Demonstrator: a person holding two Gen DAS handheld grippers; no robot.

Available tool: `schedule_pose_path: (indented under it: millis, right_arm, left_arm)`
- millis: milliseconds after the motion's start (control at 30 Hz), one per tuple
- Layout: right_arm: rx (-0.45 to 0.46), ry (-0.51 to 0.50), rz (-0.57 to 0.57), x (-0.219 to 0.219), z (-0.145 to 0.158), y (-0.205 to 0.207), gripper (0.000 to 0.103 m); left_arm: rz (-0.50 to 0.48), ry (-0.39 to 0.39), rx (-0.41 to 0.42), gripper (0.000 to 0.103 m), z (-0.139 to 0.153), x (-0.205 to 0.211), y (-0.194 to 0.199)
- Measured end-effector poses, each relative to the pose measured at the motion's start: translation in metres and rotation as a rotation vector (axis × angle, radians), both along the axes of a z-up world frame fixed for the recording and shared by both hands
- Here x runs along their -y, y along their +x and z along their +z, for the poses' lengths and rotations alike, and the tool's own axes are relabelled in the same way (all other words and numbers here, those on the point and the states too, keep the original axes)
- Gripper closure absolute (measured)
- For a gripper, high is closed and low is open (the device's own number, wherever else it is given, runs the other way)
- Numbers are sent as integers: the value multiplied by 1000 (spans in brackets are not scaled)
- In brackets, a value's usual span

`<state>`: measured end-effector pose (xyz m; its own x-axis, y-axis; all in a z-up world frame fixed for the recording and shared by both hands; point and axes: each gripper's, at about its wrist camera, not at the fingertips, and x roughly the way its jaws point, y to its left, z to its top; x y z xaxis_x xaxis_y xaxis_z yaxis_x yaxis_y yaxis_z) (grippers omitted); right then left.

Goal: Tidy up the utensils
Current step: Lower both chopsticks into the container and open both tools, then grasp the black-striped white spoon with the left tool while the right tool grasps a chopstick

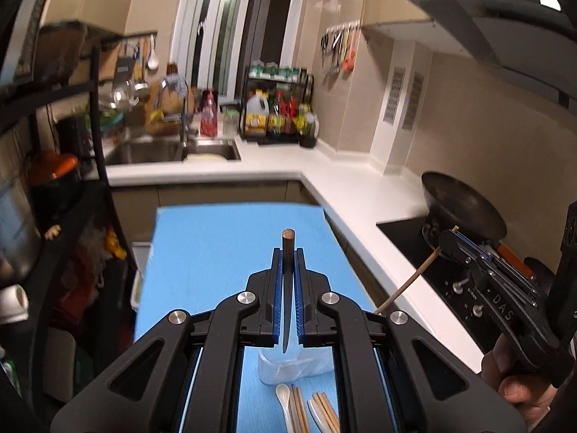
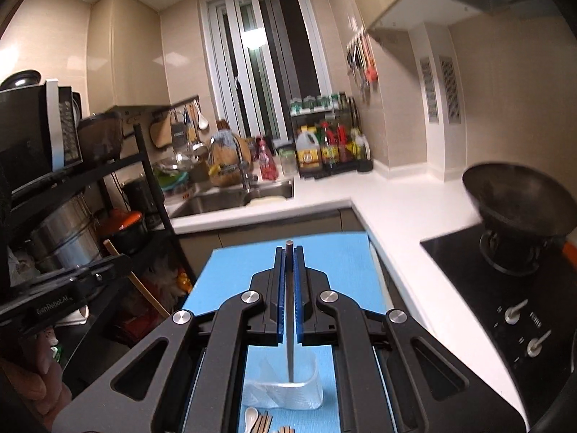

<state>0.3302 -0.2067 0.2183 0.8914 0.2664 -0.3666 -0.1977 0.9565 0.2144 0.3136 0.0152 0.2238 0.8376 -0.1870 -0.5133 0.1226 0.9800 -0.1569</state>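
My left gripper (image 1: 287, 254) is shut on a dark chopstick (image 1: 287, 241), held high above the blue mat (image 1: 216, 245); its lower tip hangs over a clear plastic container (image 1: 288, 368). My right gripper (image 2: 289, 252) is shut on another chopstick (image 2: 289, 353) whose tip points into the same container (image 2: 285, 393). In the left wrist view the right gripper (image 1: 449, 240) shows at the right, holding a light wooden chopstick (image 1: 407, 281). White spoons (image 1: 283, 395) and several chopsticks (image 1: 324, 411) lie on the mat in front of the container; they also show in the right wrist view (image 2: 258, 420).
A white L-shaped counter (image 1: 360, 195) runs behind and right, with a sink (image 1: 173, 151), a condiment rack (image 1: 277, 108) and a black wok (image 1: 461, 205) on a stove (image 2: 505, 288). A black shelf rack (image 1: 97, 144) with pots stands left.
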Motion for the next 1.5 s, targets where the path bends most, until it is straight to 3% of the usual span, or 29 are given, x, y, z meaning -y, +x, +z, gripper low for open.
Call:
schedule_pose_path:
  millis: [67,100,133,200,400,467,500,533,600,700,900,1033,1233,1500]
  right_arm:
    - [-33,-9,11,-3,-12,4,89]
    - [-61,-21,26,-5,-17,6,71]
    - [-69,-29,29,-6,-19,5,57]
    - [-56,-59,12,-5,-19,-3,56]
    - [-42,-55,-9,15,-26,-47,56]
    - [-36,-47,-20,22,-33,-66,56]
    - [-20,-37,-44,26,-38,-81,56]
    - [0,-27,-65,30,-42,-94,56]
    - [23,-28,-103,33,-55,-121,59]
    - [12,-15,-106,37,-77,-151,69]
    - [-107,-30,-100,43,-127,-180,83]
    - [-168,-47,-63,36,-164,-192,84]
    - [-232,-181,-16,10,-210,-197,95]
    - [-361,-213,96,-18,-249,-183,97]
  left_arm:
    - [-27,-8,-38,97,-17,-2,10]
    - [-45,-16,-58,95,-23,-3,13]
    - [-52,-25,-64,82,-26,-6,12]
    - [-41,-27,-30,62,-23,-14,2]
    - [28,-13,87,62,-18,-34,-50]
    - [46,-10,99,67,-25,-37,-67]
    - [51,-12,99,75,-30,-38,-74]
    - [55,-16,100,84,-36,-39,-82]
    - [57,-15,100,91,-51,-38,-101]
    - [57,8,82,93,-80,-30,-126]
    - [47,25,18,93,-135,-14,-157]
    - [50,18,-15,93,-166,-11,-169]
    - [7,29,11,93,-192,-3,-182]
    - [-14,-3,-47,93,-234,5,-178]
